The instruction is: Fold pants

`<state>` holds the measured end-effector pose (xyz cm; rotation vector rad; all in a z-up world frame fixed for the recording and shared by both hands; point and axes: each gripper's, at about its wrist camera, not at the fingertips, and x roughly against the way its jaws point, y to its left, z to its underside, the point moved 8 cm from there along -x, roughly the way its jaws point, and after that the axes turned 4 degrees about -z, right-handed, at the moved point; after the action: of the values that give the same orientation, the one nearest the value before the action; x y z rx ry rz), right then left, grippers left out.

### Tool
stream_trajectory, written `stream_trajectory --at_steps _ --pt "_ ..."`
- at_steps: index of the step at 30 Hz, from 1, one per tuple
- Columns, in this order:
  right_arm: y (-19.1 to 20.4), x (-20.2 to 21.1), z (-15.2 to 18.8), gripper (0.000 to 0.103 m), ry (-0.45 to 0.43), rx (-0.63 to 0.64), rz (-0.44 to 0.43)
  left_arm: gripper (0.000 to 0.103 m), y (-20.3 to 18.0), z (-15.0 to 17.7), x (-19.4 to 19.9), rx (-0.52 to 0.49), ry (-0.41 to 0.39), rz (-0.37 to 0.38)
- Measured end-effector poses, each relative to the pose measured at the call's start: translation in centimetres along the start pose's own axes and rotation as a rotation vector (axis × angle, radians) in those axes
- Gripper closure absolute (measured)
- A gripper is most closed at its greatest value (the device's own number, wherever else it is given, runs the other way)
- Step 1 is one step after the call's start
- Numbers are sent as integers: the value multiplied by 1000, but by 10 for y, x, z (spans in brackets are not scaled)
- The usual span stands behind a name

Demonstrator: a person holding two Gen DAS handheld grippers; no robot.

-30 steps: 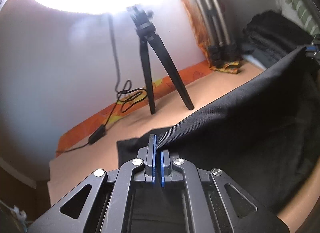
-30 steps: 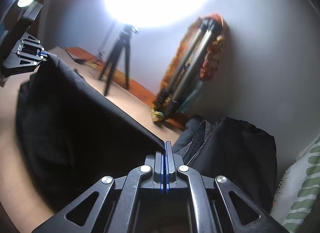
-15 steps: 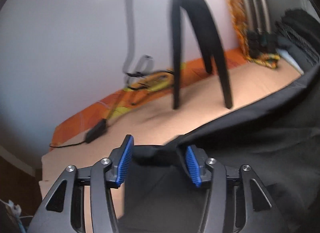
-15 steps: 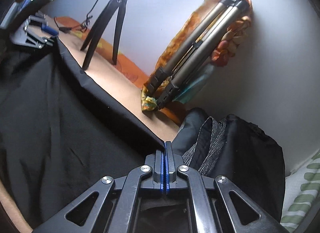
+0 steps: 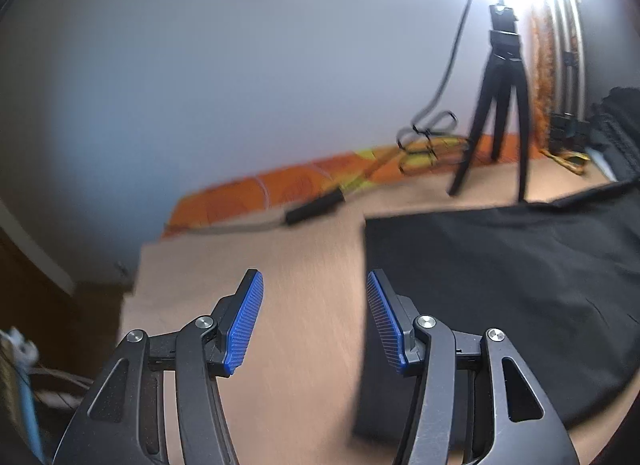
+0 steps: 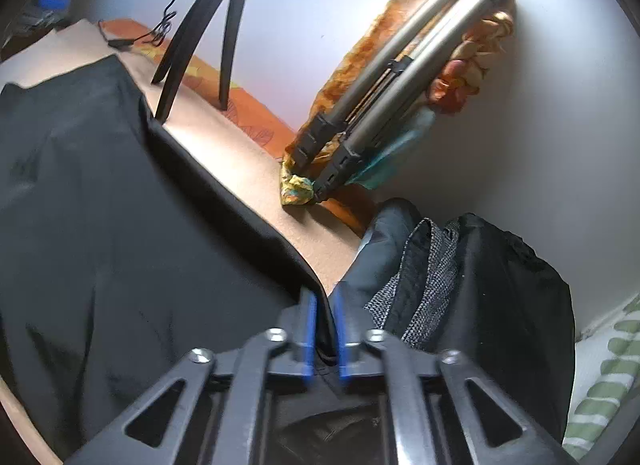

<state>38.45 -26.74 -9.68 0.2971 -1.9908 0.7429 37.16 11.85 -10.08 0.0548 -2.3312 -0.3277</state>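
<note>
The black pants (image 5: 500,273) lie flat on the tan table (image 5: 288,265), filling the right half of the left wrist view. My left gripper (image 5: 314,315) is wide open and empty, just left of the pants' left edge. In the right wrist view the pants (image 6: 120,205) spread to the left, and their corner runs up between the blue pads of my right gripper (image 6: 325,317). The jaws stand slightly apart with the cloth between them.
A black light tripod (image 5: 500,113) with a cable stands at the back by the wall. A folded metal tripod (image 6: 392,77) wrapped in orange cloth leans on the wall. A pile of dark clothes (image 6: 472,285) lies to the right. The table's left edge (image 5: 132,285) is close.
My left gripper let go of the pants, opened wide and moved left off the cloth. The pants dropped flat on the table. My right gripper's jaws have parted slightly.
</note>
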Motion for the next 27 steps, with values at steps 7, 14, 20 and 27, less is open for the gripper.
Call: stream_trajectory --at_steps 7,14,20,27 --pt "-10 41 0 53 -81 -92 -34 49 -11 41 22 29 17 50" --pt "-19 97 54 35 -89 -336 -149 49 -65 41 65 -13 -60 168" --pt "-11 98 122 28 5 -625 -332 49 -138 54 96 -157 -93 252" --pt "17 73 154 28 70 -778 -490 48 -180 72 104 -214 -69 295"
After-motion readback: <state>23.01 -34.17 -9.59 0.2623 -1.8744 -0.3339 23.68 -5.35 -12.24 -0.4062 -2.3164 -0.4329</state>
